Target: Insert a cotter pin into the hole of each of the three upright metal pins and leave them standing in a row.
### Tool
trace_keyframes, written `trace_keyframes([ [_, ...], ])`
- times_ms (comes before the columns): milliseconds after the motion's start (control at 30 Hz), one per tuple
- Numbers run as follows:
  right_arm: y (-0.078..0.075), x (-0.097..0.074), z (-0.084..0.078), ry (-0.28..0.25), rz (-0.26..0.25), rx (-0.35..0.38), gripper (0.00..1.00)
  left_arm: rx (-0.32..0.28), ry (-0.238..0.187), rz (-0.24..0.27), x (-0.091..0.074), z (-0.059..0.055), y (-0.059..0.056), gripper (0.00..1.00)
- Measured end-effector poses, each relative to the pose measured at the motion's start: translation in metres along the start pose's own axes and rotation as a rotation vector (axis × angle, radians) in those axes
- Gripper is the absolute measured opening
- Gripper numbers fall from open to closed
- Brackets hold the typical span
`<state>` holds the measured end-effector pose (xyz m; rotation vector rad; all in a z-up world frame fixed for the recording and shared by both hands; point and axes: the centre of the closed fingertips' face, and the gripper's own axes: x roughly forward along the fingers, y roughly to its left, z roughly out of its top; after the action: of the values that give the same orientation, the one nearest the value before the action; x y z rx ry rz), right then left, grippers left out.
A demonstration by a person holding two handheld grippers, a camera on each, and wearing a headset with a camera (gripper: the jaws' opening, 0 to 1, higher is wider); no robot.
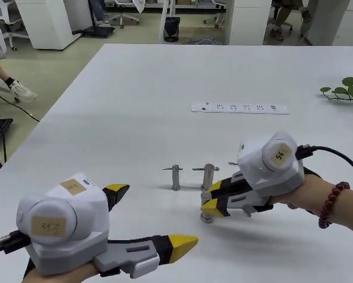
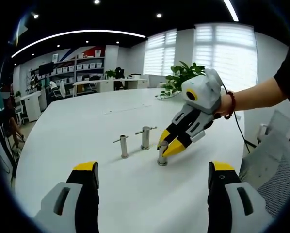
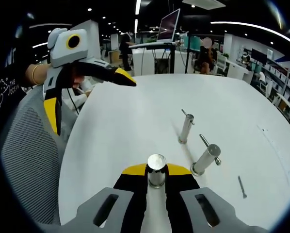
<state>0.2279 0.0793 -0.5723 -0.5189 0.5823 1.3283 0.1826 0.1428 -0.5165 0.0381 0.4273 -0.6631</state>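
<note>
Pinches the nearest upright metal pin (image 3: 156, 169) with the right hand-held gripper (image 1: 212, 197); holds the left hand-held gripper (image 1: 153, 216) spread wide, well apart from it.

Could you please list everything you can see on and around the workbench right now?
table: one, white, under everything.
metal pins: three, silver, upright mid-table: left, middle, nearest gripped.
cotter pins: three, silver; one through each free metal pin, one loose on the table.
power strip: one, white, far across the table.
plant: one, green, table's right edge.
bin: one, black, floor beyond table.
bracelet: one, dark red, right wrist.
left tongs: one, yellow-tipped, open, near edge.
right tongs: one, yellow-tipped, shut on nearest metal pin.
</note>
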Motion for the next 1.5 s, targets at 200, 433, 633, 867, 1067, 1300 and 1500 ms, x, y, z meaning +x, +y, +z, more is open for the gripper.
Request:
trace_keyframes([
  [200,-0.002,-0.003,-0.002,0.005,0.015,-0.022,0.08,0.001,0.004,-0.003,0.002,-0.001,-0.002,0.92],
  [433,-0.004,-0.008,-0.008,0.022,0.041,-0.064,0.08,0.002,0.010,-0.009,0.004,-0.002,-0.003,0.92],
  [633,-0.004,-0.009,-0.016,0.082,0.053,-0.131,0.09,0.008,0.018,-0.013,0.004,-0.003,-0.005,0.91],
  [867,-0.007,-0.010,-0.021,0.086,0.028,-0.149,0.13,0.013,0.019,-0.011,0.003,-0.002,-0.005,0.92],
  [1067,-0.010,-0.019,-0.026,0.081,0.015,-0.115,0.20,0.013,0.019,-0.013,0.003,-0.002,-0.006,0.92],
  [1300,-0.021,-0.031,-0.030,0.071,-0.017,-0.008,0.24,0.007,0.011,-0.016,0.005,-0.001,-0.008,0.93],
  [1500,-0.040,-0.042,-0.030,0.066,-0.070,0.060,0.26,0.001,0.005,-0.016,0.006,-0.001,-0.008,0.93],
])
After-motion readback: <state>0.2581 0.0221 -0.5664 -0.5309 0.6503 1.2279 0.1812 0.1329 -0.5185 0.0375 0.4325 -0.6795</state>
